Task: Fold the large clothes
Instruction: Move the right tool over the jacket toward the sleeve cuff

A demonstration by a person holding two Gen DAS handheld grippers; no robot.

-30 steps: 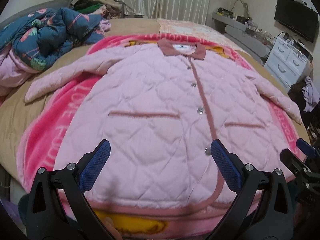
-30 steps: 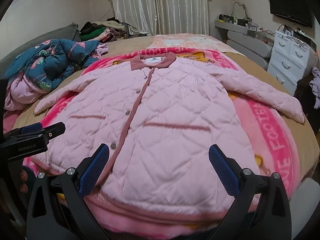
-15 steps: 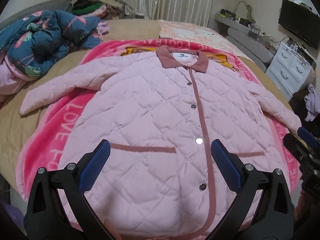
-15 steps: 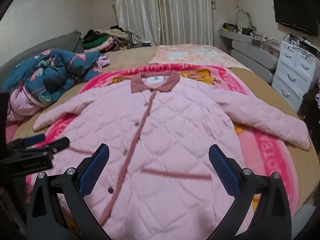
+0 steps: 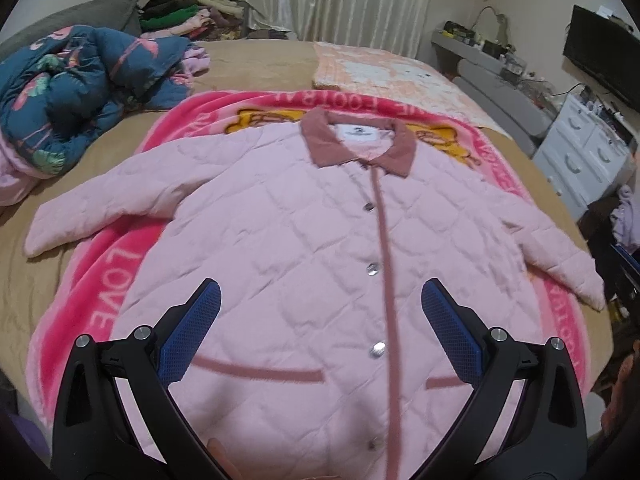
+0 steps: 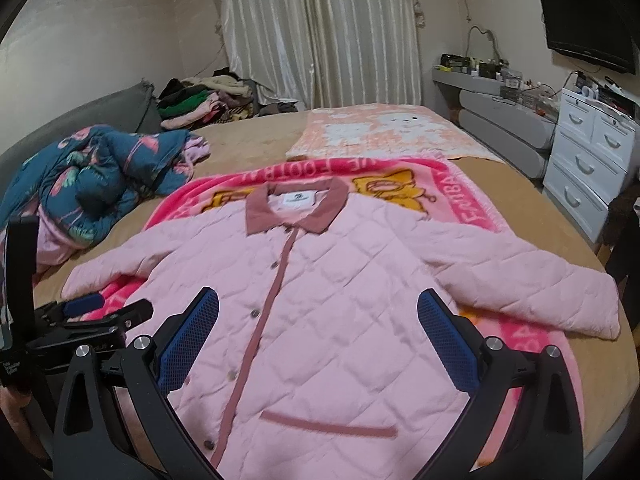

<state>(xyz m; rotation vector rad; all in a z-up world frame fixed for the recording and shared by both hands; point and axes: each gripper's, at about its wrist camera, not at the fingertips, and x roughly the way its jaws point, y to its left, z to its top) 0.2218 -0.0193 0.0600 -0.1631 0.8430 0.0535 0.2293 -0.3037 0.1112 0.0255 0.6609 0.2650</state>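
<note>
Item: my left hand-held gripper (image 5: 320, 324). Jaws spread wide, nothing between the blue pads (image 5: 191, 330); held above the lower front of the coat.

Item: my right hand-held gripper (image 6: 318, 326). Jaws equally wide, nothing gripped; also above the coat's lower front.

Right view only: the left hand-held gripper seen from the side at the left edge, beside the coat's sleeve end; a wall-mounted screen (image 6: 586, 26) above white drawers (image 6: 588, 168); the full curtain (image 6: 320, 32).

Left view only: the coat's far cuff (image 5: 580, 280) reaching the blanket's edge, and dark clutter beyond the bed's right side, too blurred to name.

Item: pink quilted coat (image 5: 288, 248). Lies flat, front up, on a pink blanket (image 5: 100, 300) spread over the bed (image 5: 256, 68). Collar (image 5: 356, 142) dusty rose, pointing away from me; matching placket down the middle, snaps closed; rose-trimmed pocket slits low on each side. Both sleeves spread outward.

Item: blue patterned quilt (image 5: 76, 92), bunched at the bed's left, apart from the coat.
</note>
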